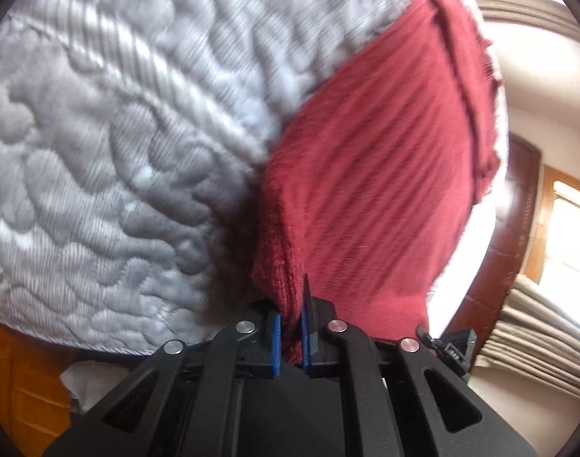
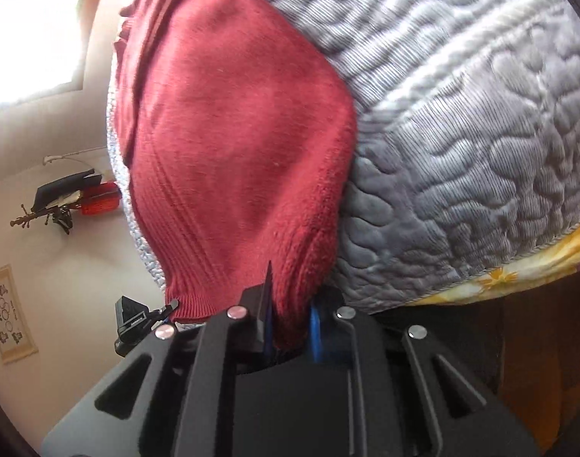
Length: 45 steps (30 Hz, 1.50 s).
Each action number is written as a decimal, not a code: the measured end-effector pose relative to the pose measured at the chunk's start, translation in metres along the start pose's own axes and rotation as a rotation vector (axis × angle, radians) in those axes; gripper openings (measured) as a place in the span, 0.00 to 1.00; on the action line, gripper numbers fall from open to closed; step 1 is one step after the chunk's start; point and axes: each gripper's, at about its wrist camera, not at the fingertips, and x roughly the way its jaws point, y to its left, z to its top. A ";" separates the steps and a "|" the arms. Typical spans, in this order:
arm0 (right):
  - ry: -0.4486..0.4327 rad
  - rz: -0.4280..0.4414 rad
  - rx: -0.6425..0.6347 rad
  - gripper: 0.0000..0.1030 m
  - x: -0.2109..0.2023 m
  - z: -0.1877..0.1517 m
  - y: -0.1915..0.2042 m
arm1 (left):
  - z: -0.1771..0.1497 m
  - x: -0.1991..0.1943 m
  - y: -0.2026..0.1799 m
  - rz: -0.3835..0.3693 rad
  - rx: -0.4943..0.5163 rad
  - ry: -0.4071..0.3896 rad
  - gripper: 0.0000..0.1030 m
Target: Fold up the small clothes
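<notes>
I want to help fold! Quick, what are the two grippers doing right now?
Left gripper: closed on a corner of the red sweater.
Right gripper: closed on another corner of the same red sweater.

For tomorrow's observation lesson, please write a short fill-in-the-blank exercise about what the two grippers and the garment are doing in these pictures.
1. The knitted garment held by both grippers is ____ in colour.
2. The left gripper is ____ on a corner of the garment.
3. The right gripper pinches the garment between pads coloured ____.
4. The garment lies on a quilted ____ bedcover.

Missing words: red; shut; blue; grey
</notes>
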 end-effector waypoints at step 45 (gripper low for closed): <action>-0.071 -0.362 -0.456 0.54 0.011 0.201 0.147 | 0.178 -0.024 -0.193 0.143 0.331 -0.108 0.82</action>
